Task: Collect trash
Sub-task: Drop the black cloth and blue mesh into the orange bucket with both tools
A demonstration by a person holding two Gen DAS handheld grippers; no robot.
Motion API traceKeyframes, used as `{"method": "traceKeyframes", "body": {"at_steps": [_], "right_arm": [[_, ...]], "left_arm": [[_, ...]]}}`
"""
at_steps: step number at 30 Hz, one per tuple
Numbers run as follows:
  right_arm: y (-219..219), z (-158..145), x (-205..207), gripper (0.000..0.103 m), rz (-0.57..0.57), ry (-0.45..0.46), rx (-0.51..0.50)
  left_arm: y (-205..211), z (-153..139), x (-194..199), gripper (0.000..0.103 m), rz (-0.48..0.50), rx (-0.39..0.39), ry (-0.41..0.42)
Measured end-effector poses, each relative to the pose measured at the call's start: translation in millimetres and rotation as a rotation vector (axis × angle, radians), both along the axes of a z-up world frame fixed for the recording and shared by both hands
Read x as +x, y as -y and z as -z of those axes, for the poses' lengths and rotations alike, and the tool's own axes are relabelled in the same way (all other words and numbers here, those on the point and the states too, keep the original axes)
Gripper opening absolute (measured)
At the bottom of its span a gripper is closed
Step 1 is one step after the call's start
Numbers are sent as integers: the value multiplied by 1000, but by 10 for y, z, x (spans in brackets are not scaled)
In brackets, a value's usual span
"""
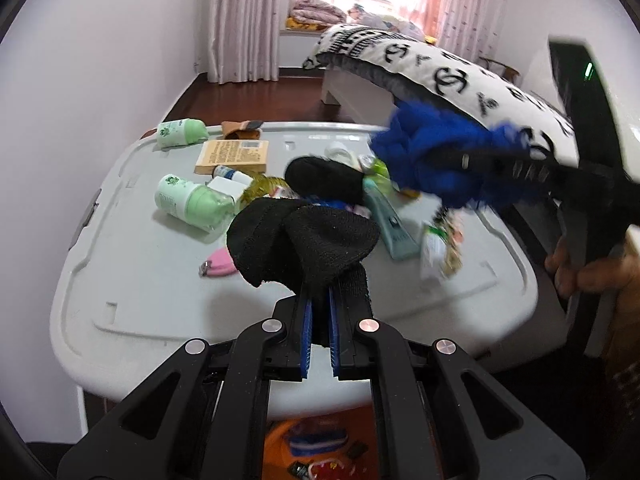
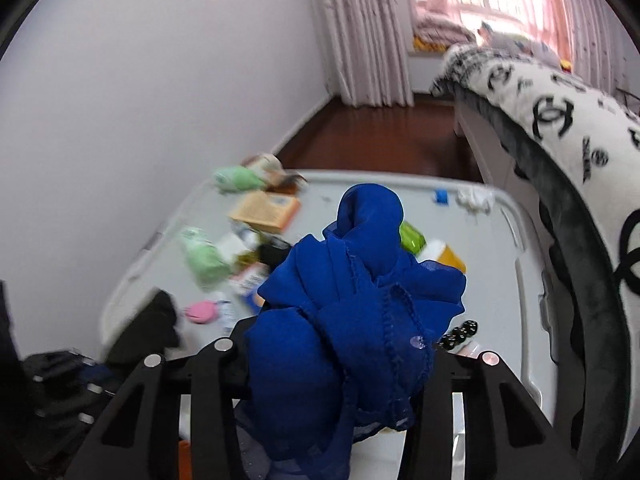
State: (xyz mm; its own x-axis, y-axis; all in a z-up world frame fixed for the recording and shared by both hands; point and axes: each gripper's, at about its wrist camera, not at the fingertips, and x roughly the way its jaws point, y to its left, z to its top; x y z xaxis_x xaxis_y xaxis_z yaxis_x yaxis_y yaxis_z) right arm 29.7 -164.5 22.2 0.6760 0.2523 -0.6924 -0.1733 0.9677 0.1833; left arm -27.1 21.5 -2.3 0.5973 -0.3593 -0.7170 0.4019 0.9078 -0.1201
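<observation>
- Lifting soft items off the cluttered grey bin lid (image 1: 132,280) looks like the step in hand: each gripper carries a piece of cloth above it.
- The left gripper (image 1: 318,322) has its blue pads pressed together on a black knit sock (image 1: 304,244), which bunches up just ahead of the fingertips and hangs over the lid.
- The right gripper (image 2: 332,364) is buried in a bundle of blue sheer fabric (image 2: 356,300); its fingertips are hidden, but the left wrist view shows the cloth wrapped round the fingers and raised off the surface, so I judge it pinched.
- Trash left on the lid: two pale green bottles (image 1: 188,204), a tan booklet (image 1: 232,156), a small tube, a pink clipper (image 1: 218,268), wrappers (image 1: 440,248) and a second black sock (image 1: 324,180).
- Next, I judge, both loads need carrying to a container; an orange-lined opening (image 1: 316,448) shows below the lid's near edge, though whether it is the target I cannot tell.
- Room is tight on the right, where the bed with a patterned blanket (image 2: 560,128) runs just beside the lid's edge; the white wall (image 2: 120,100) closes the left.
- Open space lies above the lid and toward the near edge.
- Trailing cloth could drag light wrappers off the rim.
</observation>
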Motion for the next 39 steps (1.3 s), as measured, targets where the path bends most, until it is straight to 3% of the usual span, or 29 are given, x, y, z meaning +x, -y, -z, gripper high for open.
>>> {"method": "traceKeyframes", "body": {"at_steps": [4,9,14,20,22,23,26,27,32,34,37,39], "right_arm": [[-103,-118,-469,43,-41,8,44],[-264,93,-1089,43,-108,-117,101],[-510,635,-1506,44,-180,-371,168],[-840,1330,-1703,46,-239,-614,157],[-883,1484,-1716,53,-239,-670,156],[-889,1538,-1705,53,-238,-696,153],[-818,1493,-1682,70,-205,-673,168],[-795,1442,-1670,73,-196,-650,177],[-613,1012,-1512,73,-145,-473,134],[-507,725,-1399,73,-114,-358,99],[-372,364,-1249,84,-65,-219,23],[-235,150,-1053,85,-20,-141,-40]], "left_arm": [[-80,51,-285,6,38,20,-43],[-219,208,-629,6,94,57,-163],[-340,389,-891,6,127,81,-304],[-324,573,-1035,7,150,102,-405],[-303,625,-1054,13,153,107,-433],[-306,631,-1056,22,152,108,-436],[-343,562,-1044,57,118,115,-393],[-364,504,-1033,61,106,112,-362],[-412,254,-851,71,55,84,-253],[-446,140,-706,72,18,57,-221],[-481,-39,-417,72,-67,8,-162],[-449,-146,-223,72,-101,-18,-133]]}}
